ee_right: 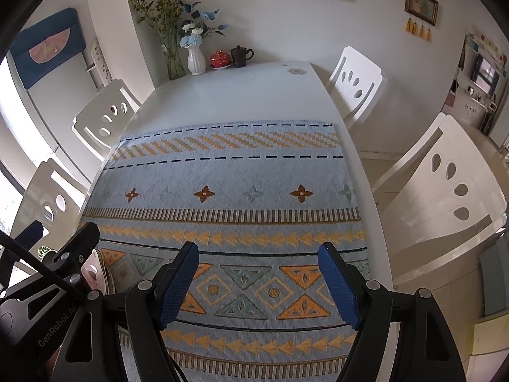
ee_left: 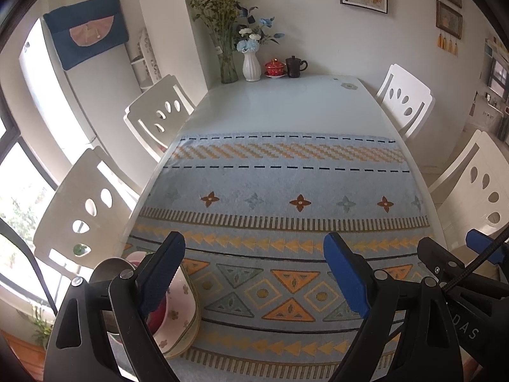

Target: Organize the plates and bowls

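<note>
A stack of dishes sits at the near left corner of the patterned table mat (ee_left: 286, 191): a pale flowered plate or bowl (ee_left: 178, 315) with a red bowl (ee_left: 157, 315) in it and a metal dish (ee_left: 109, 267) behind, partly hidden by my left finger. My left gripper (ee_left: 254, 248) is open and empty above the mat, its left finger over the stack. My right gripper (ee_right: 257, 254) is open and empty above the mat, to the right of the left one. The stack's edge shows in the right wrist view (ee_right: 95, 270) behind the left gripper's body (ee_right: 63, 254).
A white table (ee_left: 286, 105) carries a glass vase of greenery (ee_left: 227, 63), a white vase (ee_left: 252, 65), a red lidded cup (ee_left: 274, 67) and a dark mug (ee_left: 294, 66) at the far edge. White chairs (ee_left: 159, 114) stand on both sides (ee_right: 356, 79).
</note>
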A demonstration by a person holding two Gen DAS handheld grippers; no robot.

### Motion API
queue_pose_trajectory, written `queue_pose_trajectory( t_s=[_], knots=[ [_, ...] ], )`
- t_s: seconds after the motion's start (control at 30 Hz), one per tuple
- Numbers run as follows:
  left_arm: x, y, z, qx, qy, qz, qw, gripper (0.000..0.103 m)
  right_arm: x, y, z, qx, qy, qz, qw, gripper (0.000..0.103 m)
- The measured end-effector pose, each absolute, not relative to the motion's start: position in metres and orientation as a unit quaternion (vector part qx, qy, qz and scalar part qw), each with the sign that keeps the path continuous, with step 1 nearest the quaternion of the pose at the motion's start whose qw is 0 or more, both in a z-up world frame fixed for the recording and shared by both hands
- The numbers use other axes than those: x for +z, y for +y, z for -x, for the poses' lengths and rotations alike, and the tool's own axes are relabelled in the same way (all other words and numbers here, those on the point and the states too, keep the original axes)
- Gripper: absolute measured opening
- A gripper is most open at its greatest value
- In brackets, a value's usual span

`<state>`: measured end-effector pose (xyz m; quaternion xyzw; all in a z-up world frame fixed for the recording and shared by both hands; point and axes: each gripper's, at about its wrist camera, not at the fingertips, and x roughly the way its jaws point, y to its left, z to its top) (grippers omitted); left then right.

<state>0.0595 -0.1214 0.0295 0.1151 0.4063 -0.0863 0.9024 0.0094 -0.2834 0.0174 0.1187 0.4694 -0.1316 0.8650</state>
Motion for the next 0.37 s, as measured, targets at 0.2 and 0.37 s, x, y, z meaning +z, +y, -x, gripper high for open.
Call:
queue_pose_trajectory(
  t_s=[0.2,0.37],
  knots=[
    [0.023,-0.124,-0.059,-0.078,0.405,-0.121,0.903,0.088,0.014,-0.282,-0.01,-0.129,0.474,-0.118,0.863,0.076],
    [0.014,-0.121,-0.061,-0.077,0.408,-0.113,0.903,0.088,0.009,-0.278,-0.01,-0.127,0.478,-0.111,0.862,0.076]
  ],
)
